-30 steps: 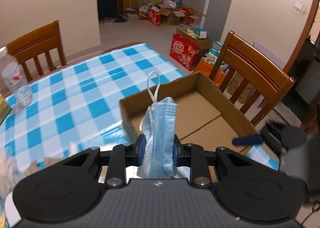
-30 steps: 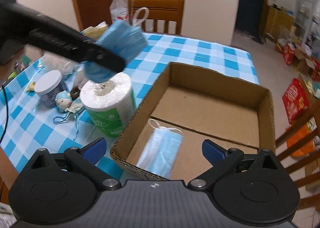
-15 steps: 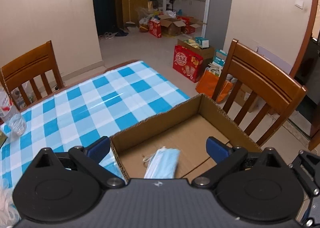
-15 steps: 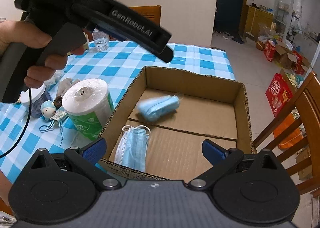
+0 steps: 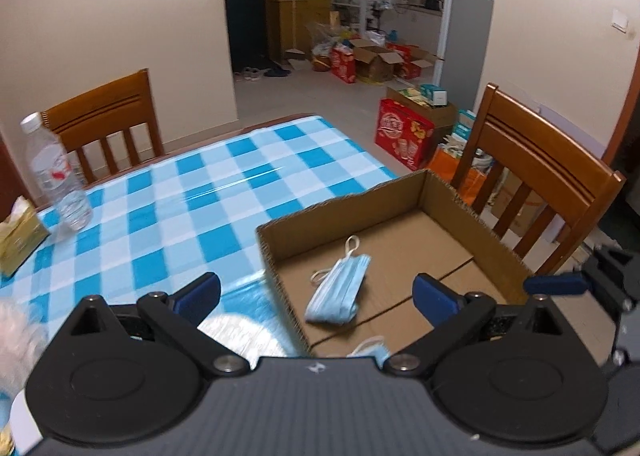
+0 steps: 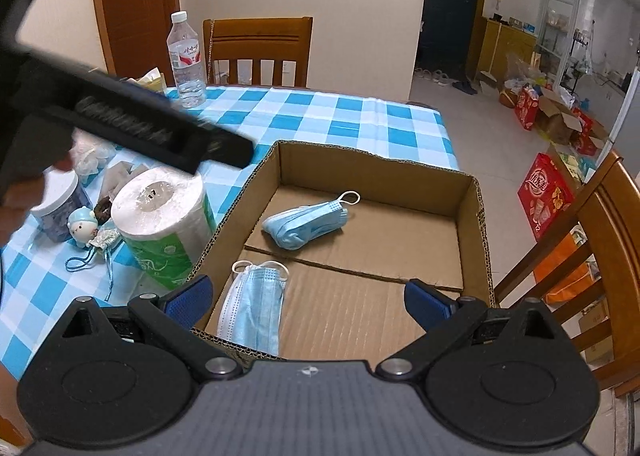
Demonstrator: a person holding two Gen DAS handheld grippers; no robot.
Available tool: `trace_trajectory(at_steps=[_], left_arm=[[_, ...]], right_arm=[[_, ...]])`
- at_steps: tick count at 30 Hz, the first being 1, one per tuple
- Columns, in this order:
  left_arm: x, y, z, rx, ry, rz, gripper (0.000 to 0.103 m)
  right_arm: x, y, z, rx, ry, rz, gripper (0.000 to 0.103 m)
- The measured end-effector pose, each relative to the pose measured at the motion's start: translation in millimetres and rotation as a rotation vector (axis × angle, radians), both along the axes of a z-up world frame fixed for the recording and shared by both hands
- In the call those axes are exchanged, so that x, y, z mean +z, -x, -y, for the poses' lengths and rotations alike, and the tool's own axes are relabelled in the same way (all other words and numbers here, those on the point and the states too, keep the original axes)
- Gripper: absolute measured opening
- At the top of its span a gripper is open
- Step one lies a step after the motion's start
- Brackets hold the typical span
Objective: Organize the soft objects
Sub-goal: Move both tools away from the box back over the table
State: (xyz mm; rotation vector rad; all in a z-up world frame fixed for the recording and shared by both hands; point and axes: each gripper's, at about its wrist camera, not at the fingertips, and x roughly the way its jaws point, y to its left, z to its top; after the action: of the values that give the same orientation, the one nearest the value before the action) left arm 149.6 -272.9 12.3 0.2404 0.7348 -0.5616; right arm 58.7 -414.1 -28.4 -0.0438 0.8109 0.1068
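A shallow cardboard box [image 6: 376,170] [image 5: 340,204] stands on the blue-checked table. Two blue face masks lie in it: a folded one [image 6: 306,222] [image 5: 340,290] near the middle and a flat one [image 6: 256,306] at the near left corner, of which only the loop shows in the left wrist view [image 5: 370,348]. My left gripper [image 5: 316,296] is open and empty above the box's left wall; its body crosses the right wrist view [image 6: 132,124]. My right gripper [image 6: 306,298] is open and empty over the box's near edge.
Left of the box stand a wrapped toilet roll [image 6: 164,224], a small doll with a cord [image 6: 84,226], a lidded jar [image 6: 60,204] and crumpled bags [image 6: 92,150]. A water bottle [image 6: 186,60] [image 5: 56,172] and a tissue pack [image 5: 20,232] sit further back. Wooden chairs [image 5: 536,180] [image 6: 258,50] flank the table.
My left gripper opened and dropped the folded mask into the box, where it now lies still. The left gripper then pulled back to the left of the box. My right gripper stayed open.
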Motion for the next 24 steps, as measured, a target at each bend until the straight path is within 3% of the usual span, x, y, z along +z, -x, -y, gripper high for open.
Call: trace_trajectory(at_steps=[11,18,24], left_arm=[[-8.3,42.7,-53.1,0.137,-0.007,0.008,0.102],[-23.1,57.2,-104.0,0.205,0.009,-0.032,0.102],[-41.3,64.0,-150.0,0.242,-0.038,-0.049,0.102]], right_arm=[[-2.4,0.5,-16.2,0.034,-0.036,-0.012,0.103],[3.2,3.1,-48.8,0.057,-0.036,0.006,0.103],[2.1,2.1,-86.6,0.05,-0.039,-0.012,0.103]])
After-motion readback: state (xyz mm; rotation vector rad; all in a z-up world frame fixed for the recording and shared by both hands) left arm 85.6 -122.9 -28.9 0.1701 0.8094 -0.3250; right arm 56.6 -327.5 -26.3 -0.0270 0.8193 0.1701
